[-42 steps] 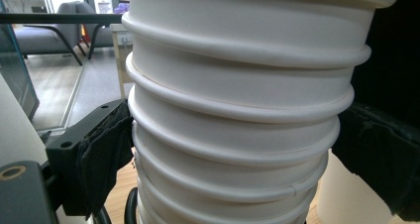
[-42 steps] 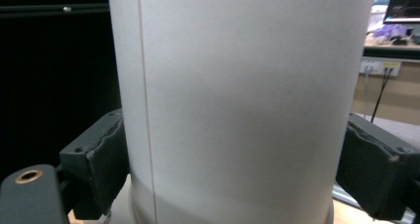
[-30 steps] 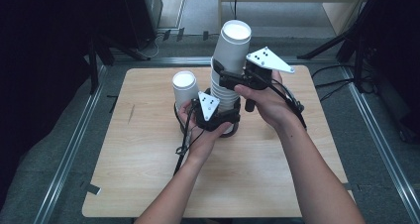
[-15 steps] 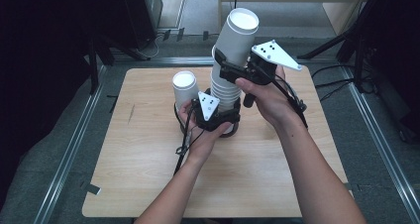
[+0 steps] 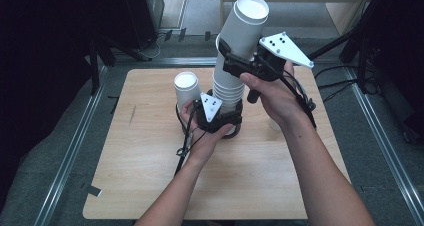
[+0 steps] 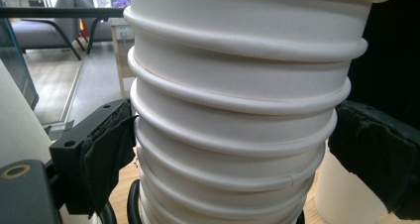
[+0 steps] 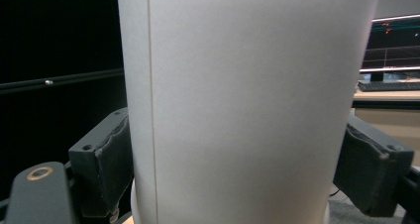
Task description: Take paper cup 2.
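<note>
A pale wooden counter [image 5: 150, 186] carries the work; nearest, the left gripper [image 5: 218, 117] has its jaws clamped on the base of the stack of white cups [image 5: 227, 91]. Higher, the right gripper [image 5: 239, 61] grasps the top cup [image 5: 245, 28], lifted partly out; beyond stands a single cup [image 5: 186, 88].

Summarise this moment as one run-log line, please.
left gripper: shut on cup stack | right gripper: shut on top cup, partly out of stack | single cup: upright on table
</note>
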